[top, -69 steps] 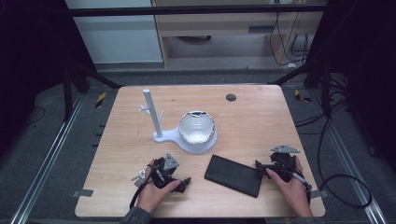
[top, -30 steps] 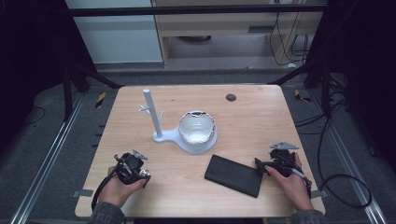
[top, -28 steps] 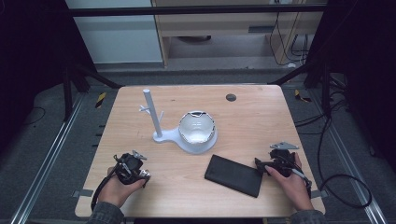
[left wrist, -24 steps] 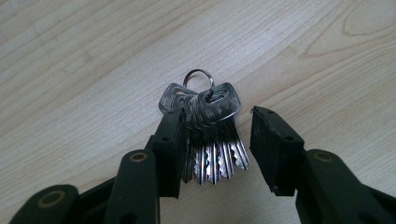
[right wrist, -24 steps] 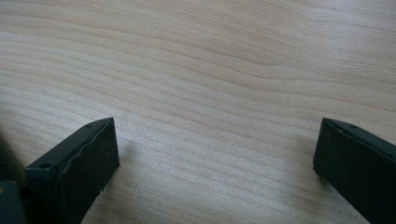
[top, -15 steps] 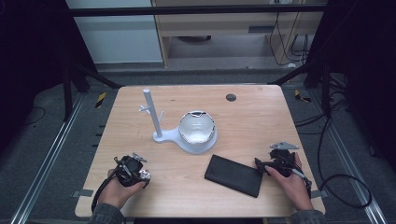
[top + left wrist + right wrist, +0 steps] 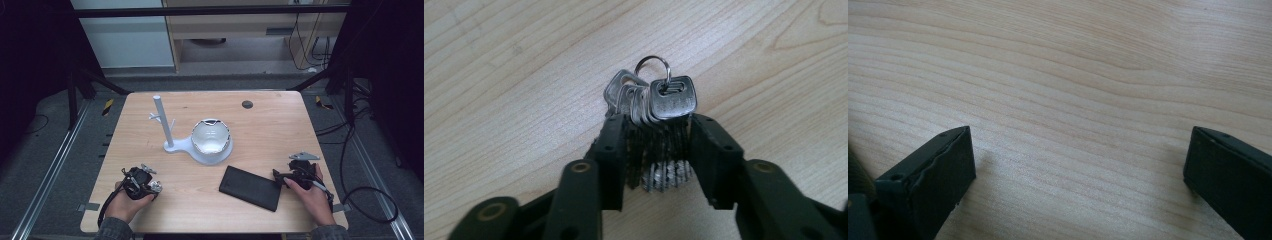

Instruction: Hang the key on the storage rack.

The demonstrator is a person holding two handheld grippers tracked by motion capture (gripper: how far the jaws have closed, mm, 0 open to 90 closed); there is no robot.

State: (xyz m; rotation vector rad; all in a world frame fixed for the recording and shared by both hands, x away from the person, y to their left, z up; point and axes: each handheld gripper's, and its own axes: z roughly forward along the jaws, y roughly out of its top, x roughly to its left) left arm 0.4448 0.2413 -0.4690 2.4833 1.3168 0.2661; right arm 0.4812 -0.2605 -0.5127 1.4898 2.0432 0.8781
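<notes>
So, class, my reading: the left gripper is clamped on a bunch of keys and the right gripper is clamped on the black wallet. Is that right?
Not quite. The left gripper is indeed clamped on the bunch of keys, but the right gripper is open, with bare table between its jaws, as the right gripper view shows.

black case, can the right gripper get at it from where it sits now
Probably yes. The right gripper sits open right beside the black case, with bare table around them. The case lies flat, though, so gripping its thin edge may be awkward.

One wooden table, one white stand, one bowl, one black case, one key bunch, two hand-held grippers, left, right
</notes>
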